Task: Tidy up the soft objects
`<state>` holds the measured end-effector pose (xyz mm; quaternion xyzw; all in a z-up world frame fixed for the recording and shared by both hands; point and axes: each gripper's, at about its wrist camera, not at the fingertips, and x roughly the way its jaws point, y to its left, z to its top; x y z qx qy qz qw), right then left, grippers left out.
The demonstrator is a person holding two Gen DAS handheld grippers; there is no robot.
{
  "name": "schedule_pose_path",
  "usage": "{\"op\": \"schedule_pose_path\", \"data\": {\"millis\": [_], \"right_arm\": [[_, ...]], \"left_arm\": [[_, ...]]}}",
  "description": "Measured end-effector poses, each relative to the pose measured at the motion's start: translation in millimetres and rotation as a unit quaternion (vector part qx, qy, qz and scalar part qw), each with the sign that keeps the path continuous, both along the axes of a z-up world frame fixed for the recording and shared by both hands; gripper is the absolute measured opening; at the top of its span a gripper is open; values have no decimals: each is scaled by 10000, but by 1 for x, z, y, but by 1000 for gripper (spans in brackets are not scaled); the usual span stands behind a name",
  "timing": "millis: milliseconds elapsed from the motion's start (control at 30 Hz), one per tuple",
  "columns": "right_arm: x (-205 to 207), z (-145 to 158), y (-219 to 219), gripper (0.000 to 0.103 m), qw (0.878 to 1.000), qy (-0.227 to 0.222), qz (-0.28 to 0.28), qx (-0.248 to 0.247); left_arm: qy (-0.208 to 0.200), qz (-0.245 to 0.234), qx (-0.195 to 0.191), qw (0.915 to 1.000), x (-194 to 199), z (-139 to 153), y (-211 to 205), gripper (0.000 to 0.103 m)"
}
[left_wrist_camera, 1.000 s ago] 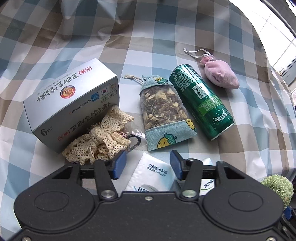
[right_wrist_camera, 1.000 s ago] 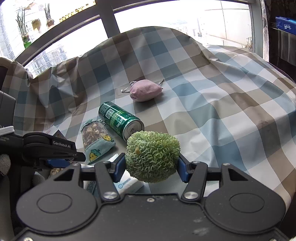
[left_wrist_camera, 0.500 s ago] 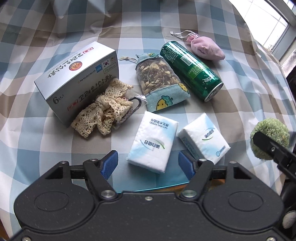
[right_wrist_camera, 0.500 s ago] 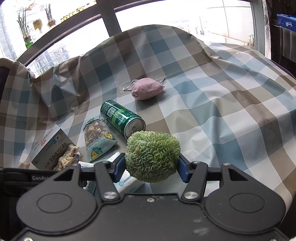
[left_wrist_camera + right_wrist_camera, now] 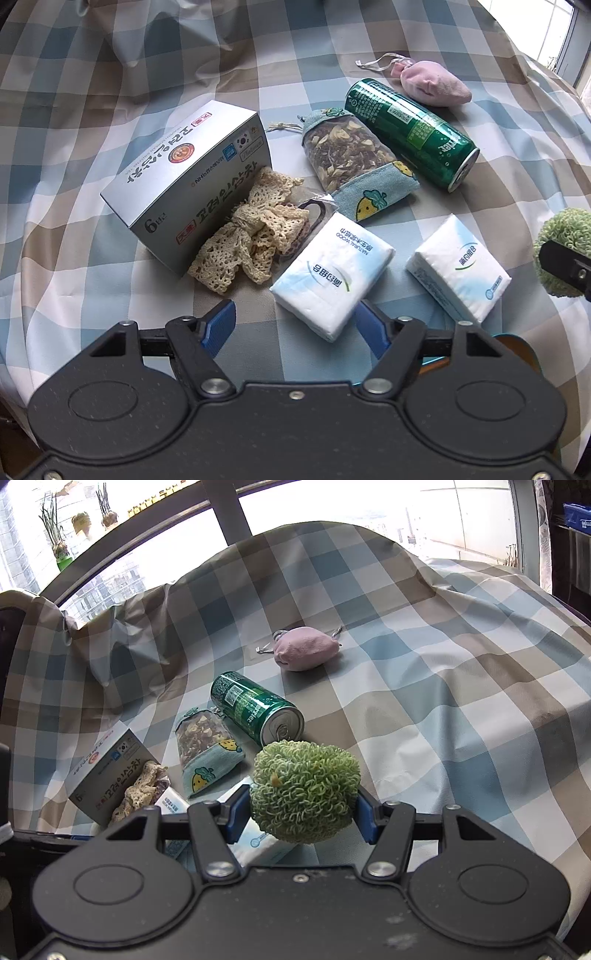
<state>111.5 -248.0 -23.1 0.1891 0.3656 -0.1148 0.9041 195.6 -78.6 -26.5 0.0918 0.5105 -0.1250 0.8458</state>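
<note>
My left gripper [image 5: 295,326] is open above the checked cloth, and the near corner of a white tissue pack [image 5: 332,273] lies between its blue pads untouched. A second tissue pack [image 5: 460,269] lies to its right. A cream lace bow [image 5: 251,232], a dried-flower sachet [image 5: 354,155] and a pink drawstring pouch [image 5: 432,83] lie farther off. My right gripper [image 5: 301,814] is shut on a green fuzzy ball [image 5: 304,790], held above the cloth. That ball [image 5: 565,236] also shows at the right edge of the left wrist view.
A silver tea box [image 5: 184,173] stands against the lace bow. A green can [image 5: 410,129] lies on its side between sachet and pouch. An orange-rimmed thing [image 5: 513,347] peeks out behind my left gripper. A window frame [image 5: 229,513] runs behind the cloth-covered table.
My left gripper's jaws widened and it drew back, leaving the tissue pack lying on the cloth beside the other pack. The right gripper kept still with the green ball.
</note>
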Motion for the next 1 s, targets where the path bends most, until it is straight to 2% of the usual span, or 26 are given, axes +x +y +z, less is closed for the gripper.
{"op": "schedule_pose_path", "data": {"millis": [133, 200, 333, 500, 667, 733, 800, 1000], "right_arm": [[3, -1, 1, 57, 10000, 24, 40, 26], [3, -1, 2, 57, 10000, 18, 63, 28], [3, 0, 0, 57, 10000, -4, 46, 38], [3, 0, -2, 57, 10000, -6, 42, 60], [5, -3, -3, 57, 10000, 21, 35, 90], [6, -4, -3, 57, 9999, 33, 34, 101], [7, -5, -3, 57, 9999, 41, 41, 101], [9, -5, -1, 57, 10000, 51, 45, 50]], "left_arm": [[168, -31, -68, 9998, 4, -9, -5, 68], [253, -1, 23, 9997, 7, -19, -7, 68], [377, 391, 81, 9985, 17, -30, 7, 70], [515, 1011, -135, 9935, 25, -27, 28, 66], [554, 1292, -878, 9862, 17, -8, 35, 67], [482, 1347, -1037, 9843, 17, -1, 32, 68], [364, 1420, -1108, 9830, 20, 5, 25, 73], [237, 1497, -1017, 9832, 40, -2, 4, 73]]}}
